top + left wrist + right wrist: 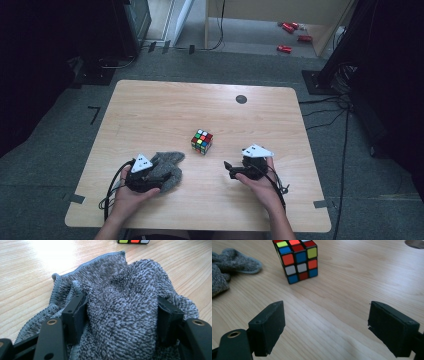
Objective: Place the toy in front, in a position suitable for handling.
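The left tool [120, 312] has its two black jaws closed in on a bunched fold of grey cloth [120, 297], the pads pressing into the pile from both sides, so it is holding the cloth. In the high view the left tool [150, 179] sits low on the near left part of the bench [150, 110], with the cloth [169, 167] heaped under and just beyond it and the person's left hand [131, 196] behind it. The stitched hem of the cloth runs along its far left edge in the left gripper view, and the rest lies crumpled on the wood. The right tool [327, 327] stands wide, with bare wood between its jaws and nothing touched by either pad. In the high view the right tool [231, 169] is at the near right part of the bench, pointing left, carried by the right hand [260, 187]. A puzzle cube [202, 141] with coloured squares rests on the bench near the middle, between the two tools and a little farther away, apart from the cloth and from both jaws. In the right gripper view the puzzle cube [297, 261] stands ahead of the jaws, with an end of the cloth [234, 263] to its left. A small dark round disc [241, 99] lies near the far edge of the bench.
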`<action>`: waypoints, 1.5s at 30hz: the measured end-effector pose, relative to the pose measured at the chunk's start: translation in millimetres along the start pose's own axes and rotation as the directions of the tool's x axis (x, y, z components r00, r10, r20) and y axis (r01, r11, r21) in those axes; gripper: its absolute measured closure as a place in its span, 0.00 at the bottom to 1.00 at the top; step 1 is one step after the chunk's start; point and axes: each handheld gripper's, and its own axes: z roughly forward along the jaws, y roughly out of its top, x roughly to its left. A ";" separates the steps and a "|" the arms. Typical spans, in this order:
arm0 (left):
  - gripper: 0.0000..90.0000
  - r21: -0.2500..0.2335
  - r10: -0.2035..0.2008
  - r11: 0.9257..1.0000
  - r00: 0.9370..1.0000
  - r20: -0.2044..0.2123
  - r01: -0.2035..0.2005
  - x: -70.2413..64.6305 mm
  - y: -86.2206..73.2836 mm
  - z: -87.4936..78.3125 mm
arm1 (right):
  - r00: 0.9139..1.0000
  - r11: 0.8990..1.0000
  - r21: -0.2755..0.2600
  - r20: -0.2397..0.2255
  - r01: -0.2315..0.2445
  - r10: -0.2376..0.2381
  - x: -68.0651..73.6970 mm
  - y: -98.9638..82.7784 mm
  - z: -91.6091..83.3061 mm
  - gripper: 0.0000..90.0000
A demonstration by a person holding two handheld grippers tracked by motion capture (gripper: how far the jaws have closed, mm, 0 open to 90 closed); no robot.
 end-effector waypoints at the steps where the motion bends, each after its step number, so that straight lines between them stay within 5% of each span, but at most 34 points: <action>1: 0.39 0.000 -0.001 1.000 1.000 0.001 0.001 0.0 0.0 0.0 | 1.000 1.000 -0.003 -0.004 0.002 -0.002 1.5 1.9 3.2 0.16; 17: 0.38 0.000 -0.003 1.000 1.000 0.010 0.003 0.9 0.3 0.3 | 0.999 1.000 0.017 -0.047 0.025 -0.024 25.9 23.7 51.1 0.15; 31: 0.38 0.002 -0.004 1.000 1.000 0.018 0.004 1.8 0.4 0.1 | 0.996 1.000 -0.002 -0.088 0.007 -0.007 18.3 21.4 75.9 0.14; 45: 0.38 0.002 -0.003 1.000 1.000 0.018 0.003 1.9 0.4 0.1 | 0.989 0.991 0.065 -0.095 0.115 -0.109 25.8 39.8 104.8 0.14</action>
